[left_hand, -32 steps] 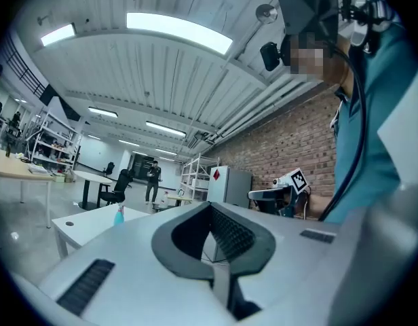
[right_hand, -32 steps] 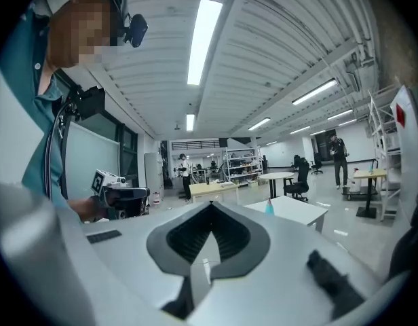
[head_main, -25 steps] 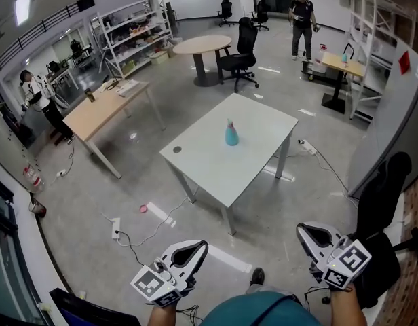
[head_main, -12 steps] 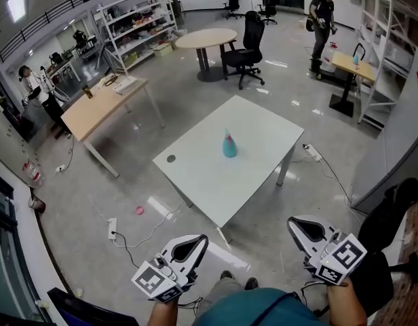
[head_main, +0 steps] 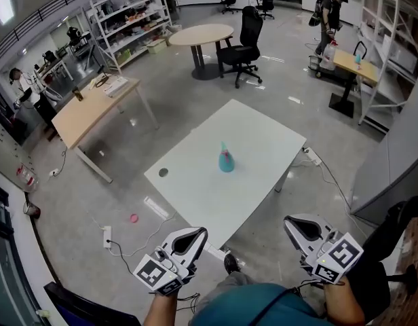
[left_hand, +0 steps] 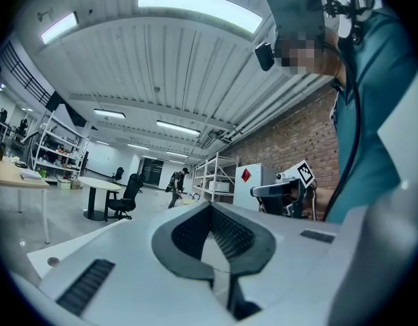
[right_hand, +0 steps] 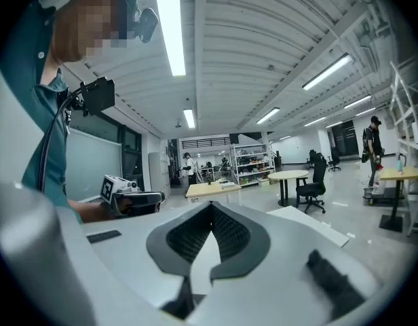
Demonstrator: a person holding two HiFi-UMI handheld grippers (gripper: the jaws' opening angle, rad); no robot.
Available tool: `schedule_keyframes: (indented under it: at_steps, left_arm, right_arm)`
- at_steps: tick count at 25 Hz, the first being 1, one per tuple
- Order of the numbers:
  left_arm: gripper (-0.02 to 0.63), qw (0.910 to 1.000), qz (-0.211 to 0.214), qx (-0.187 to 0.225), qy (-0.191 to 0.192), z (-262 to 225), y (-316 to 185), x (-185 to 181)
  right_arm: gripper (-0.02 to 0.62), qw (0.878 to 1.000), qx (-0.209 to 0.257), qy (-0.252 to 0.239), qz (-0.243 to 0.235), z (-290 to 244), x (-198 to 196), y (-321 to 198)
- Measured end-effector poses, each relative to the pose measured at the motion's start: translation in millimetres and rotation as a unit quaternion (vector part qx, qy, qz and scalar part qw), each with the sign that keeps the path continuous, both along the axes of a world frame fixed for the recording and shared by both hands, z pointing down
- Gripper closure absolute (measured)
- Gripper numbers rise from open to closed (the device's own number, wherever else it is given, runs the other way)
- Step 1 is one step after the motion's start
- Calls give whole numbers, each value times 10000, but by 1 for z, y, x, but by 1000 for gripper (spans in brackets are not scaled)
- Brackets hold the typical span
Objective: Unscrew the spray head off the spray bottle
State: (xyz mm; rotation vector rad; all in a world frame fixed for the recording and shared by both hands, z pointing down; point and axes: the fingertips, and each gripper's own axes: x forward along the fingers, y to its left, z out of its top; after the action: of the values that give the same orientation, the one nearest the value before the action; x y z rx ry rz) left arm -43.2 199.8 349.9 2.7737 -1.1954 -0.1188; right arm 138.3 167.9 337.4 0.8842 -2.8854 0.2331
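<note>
A teal spray bottle (head_main: 226, 159) with a pale spray head stands upright near the middle of a white table (head_main: 263, 134). In the head view both grippers are held low and near, well short of the table and off the floor. My left gripper (head_main: 197, 233) is shut and holds nothing; its pads meet in the left gripper view (left_hand: 210, 206). My right gripper (head_main: 294, 223) is likewise shut and empty, jaws together in the right gripper view (right_hand: 212, 206). Neither gripper view shows the bottle. Each gripper view catches the other gripper beside it.
A wooden desk (head_main: 93, 107) stands to the left, a round table (head_main: 202, 36) and black office chair (head_main: 243, 43) beyond. Shelves (head_main: 127, 15) line the back. A power strip (head_main: 106, 236) and cable lie on the floor. A black chair (head_main: 392, 236) is at my right. People stand far off.
The table and bottle have come nearer and lower in the head view as both grippers travelled toward them. Both stay shut and empty.
</note>
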Motion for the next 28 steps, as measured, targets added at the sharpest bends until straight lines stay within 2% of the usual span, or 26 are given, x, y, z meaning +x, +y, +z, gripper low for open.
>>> schedule_keyframes:
  at_steps: [6, 10, 13, 17, 27, 28]
  left_arm:
    - [603, 9995, 251, 44, 209, -2, -74, -14]
    - [603, 9993, 357, -5, -83, 21, -120, -22]
    - [603, 9989, 474, -23, -8, 27, -149, -20]
    - [603, 9989, 374, -224, 174, 44, -188, -25]
    - [596, 9981, 5, -595, -169, 139, -282, -44]
    - [562, 9977, -21, -619, -283, 150, -293, -44]
  right_arm:
    - [594, 10000, 20, 30, 92, -5, -26, -60]
    - [595, 9997, 41, 28, 220, 1, -34, -94]
    - [595, 9996, -42, 47, 258, 5, -35, -112]
    - [594, 9996, -71, 47, 285, 7, -34, -146]
    - [594, 9992, -377, -34, -87, 28, -51, -227]
    - [588, 9990, -428, -31, -125, 30, -52, -234]
